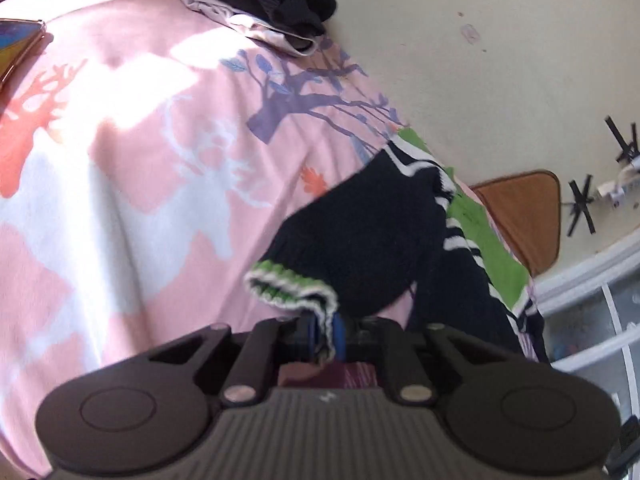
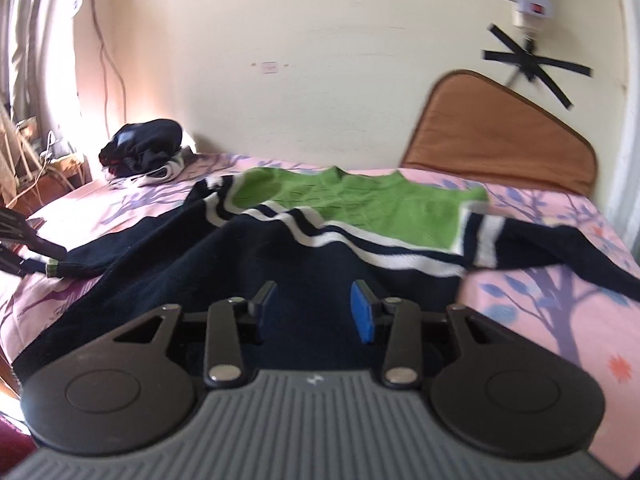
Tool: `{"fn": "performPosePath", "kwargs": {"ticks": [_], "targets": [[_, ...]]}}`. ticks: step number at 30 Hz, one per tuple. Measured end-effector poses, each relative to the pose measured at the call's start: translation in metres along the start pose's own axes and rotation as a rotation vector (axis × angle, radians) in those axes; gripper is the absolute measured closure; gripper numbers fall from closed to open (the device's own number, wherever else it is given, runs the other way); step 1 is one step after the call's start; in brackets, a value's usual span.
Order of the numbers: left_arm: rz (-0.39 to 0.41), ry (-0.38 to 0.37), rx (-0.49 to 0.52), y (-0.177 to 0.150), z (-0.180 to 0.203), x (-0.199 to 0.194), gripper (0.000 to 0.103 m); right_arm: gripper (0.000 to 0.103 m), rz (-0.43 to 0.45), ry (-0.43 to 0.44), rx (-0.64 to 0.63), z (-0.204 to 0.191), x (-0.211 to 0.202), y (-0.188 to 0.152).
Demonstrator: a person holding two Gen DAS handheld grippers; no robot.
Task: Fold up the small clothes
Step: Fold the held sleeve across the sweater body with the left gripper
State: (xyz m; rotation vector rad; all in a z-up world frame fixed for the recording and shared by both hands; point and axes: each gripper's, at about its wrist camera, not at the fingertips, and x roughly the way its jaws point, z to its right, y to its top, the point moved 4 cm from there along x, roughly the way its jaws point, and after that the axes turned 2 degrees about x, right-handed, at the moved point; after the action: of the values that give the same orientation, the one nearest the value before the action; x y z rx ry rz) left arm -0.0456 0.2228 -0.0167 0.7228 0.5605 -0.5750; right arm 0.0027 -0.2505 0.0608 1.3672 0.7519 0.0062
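between our left gripper (image 1: 322, 336) pads we pinch the sweater (image 2: 304, 216) cuff (image 1: 292, 284); right gripper (image 2: 316, 312) spread, empty. soft, limp knit: grip hems.

Home bedroom: bedsheet (image 2: 540, 292), headboard (image 2: 500, 136).

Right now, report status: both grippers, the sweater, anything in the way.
Left gripper shut on sweater cuff. Right gripper open, over the sweater, gripping nothing. Sweater spread on bed, unfolded. Clothes pile at far corner, clear of it.
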Motion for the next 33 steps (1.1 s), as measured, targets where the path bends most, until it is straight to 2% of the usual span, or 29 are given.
{"fn": "performPosePath", "kwargs": {"ticks": [2,3,6,7,8,9,11,13,15,17,20,25,27,28,29,30,33], "targets": [[0.091,0.036,-0.007,0.022,-0.006,-0.009,0.096,0.058,0.017,0.026,-0.023,-0.014,0.004,0.005],[0.162,0.073,-0.013,0.038,-0.011,-0.021,0.096,0.058,0.024,0.038,-0.023,-0.019,0.008,0.008],[0.422,0.266,-0.041,0.101,-0.036,-0.072,0.096,0.057,0.031,0.068,0.014,-0.029,0.028,0.019],[0.472,0.303,-0.058,0.122,-0.044,-0.084,0.096,0.057,0.029,0.079,0.030,-0.030,0.034,0.020],[0.485,0.309,-0.078,0.140,-0.049,-0.089,0.096,0.057,0.021,0.090,0.051,-0.031,0.042,0.021],[0.476,0.312,-0.090,0.155,-0.050,-0.090,0.096,0.057,0.009,0.100,0.069,-0.032,0.047,0.021],[0.442,0.302,-0.045,0.179,-0.034,-0.083,0.096,0.056,-0.034,0.140,0.113,-0.023,0.061,0.016],[0.426,0.331,0.051,0.190,0.003,-0.071,0.096,0.055,-0.081,0.162,0.151,-0.017,0.074,0.007],[0.404,0.303,0.177,0.191,0.054,-0.058,0.096,0.054,-0.116,0.162,0.194,-0.010,0.084,-0.005],[0.384,0.253,0.289,0.188,0.112,-0.041,0.096,0.050,-0.093,0.205,0.256,-0.002,0.080,-0.008],[0.336,0.151,0.446,0.177,0.202,-0.011,0.096,0.049,-0.079,0.232,0.353,0.009,0.075,-0.009],[0.217,0.025,0.717,0.128,0.345,0.067,0.092,0.046,-0.045,0.274,0.452,0.020,0.062,-0.010],[0.129,-0.002,0.809,0.101,0.379,0.106,0.070,0.046,-0.032,0.284,0.475,0.022,0.058,-0.009],[0.076,-0.006,0.848,0.084,0.393,0.127,0.046,0.045,-0.027,0.286,0.486,0.022,0.056,-0.009],[0.043,0.003,0.874,0.073,0.400,0.144,0.042,0.045,-0.023,0.289,0.494,0.022,0.053,-0.010],[0.020,0.018,0.900,0.061,0.404,0.157,0.042,0.045,-0.020,0.289,0.503,0.024,0.054,-0.009],[0.025,0.064,0.924,0.053,0.391,0.170,0.042,0.045,-0.009,0.281,0.515,0.021,0.056,-0.008]]}}
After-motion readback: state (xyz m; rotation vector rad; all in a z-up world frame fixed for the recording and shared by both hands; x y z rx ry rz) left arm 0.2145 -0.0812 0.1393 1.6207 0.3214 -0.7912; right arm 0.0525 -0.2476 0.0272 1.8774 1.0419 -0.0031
